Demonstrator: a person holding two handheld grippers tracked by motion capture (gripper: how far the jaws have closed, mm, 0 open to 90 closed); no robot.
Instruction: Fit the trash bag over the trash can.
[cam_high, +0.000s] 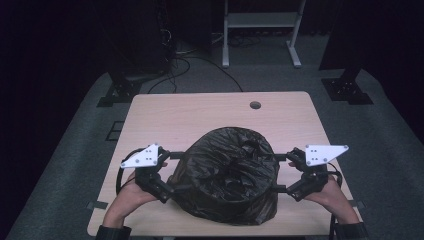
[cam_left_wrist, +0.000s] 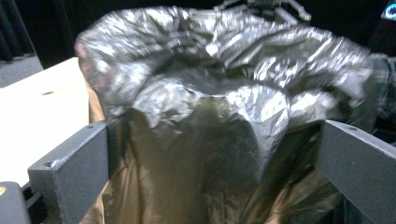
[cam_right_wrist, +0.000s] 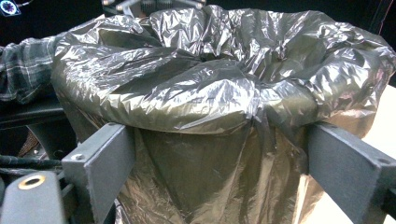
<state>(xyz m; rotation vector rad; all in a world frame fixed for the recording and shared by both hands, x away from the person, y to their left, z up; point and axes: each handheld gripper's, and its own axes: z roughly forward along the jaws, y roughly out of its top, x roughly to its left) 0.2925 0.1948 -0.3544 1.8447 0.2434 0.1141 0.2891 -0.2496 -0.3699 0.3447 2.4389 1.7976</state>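
Hand-held gripper on the left (cam_high: 176, 171) and the right one (cam_high: 282, 173) each stand wide, jaws flanking one black bag (cam_high: 227, 172) on the desk (cam_high: 200, 112); whether pads press it is unclear. Crumpled plastic hides the bag's contents.

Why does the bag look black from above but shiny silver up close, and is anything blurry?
High view: dim room, so the bag reads near black, the table pale. Left gripper view: glare silvers the film, and the bag's right edge is smeared. Right gripper view: sharper, bright glints across the wrinkles.
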